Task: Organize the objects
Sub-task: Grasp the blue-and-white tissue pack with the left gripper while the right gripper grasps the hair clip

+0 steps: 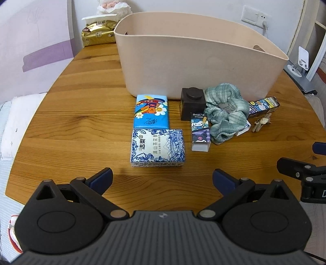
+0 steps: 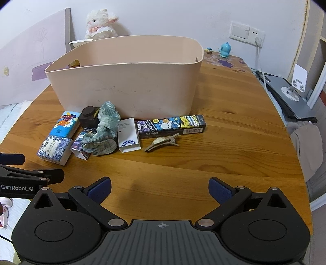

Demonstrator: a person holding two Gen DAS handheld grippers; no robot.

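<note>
A beige plastic bin [image 1: 195,61] [image 2: 126,81] stands on the round wooden table [image 1: 81,122] [image 2: 234,132]. In front of it lie a blue cartoon tissue pack [image 1: 151,112] [image 2: 66,122], a blue-and-white floral tissue pack [image 1: 158,147] [image 2: 55,149], a black block [image 1: 192,103] [image 2: 88,118], a green plaid scrunchie [image 1: 226,111] [image 2: 104,130], a small cartoon box [image 1: 200,132] [image 2: 81,145], a white box [image 2: 128,135], a long cartoon box [image 1: 262,106] [image 2: 171,125] and a hair clip [image 1: 261,122] [image 2: 163,141]. My left gripper [image 1: 162,179] and right gripper [image 2: 160,188] are open and empty, short of the objects.
A gold packet [image 1: 97,33] and a tissue box [image 1: 99,18] lie behind the bin on the left. A plush lamb [image 2: 100,23] sits by the wall. A blue figurine [image 2: 224,50] stands at the table's far right. A phone stand [image 2: 293,85] stands off the table's right edge.
</note>
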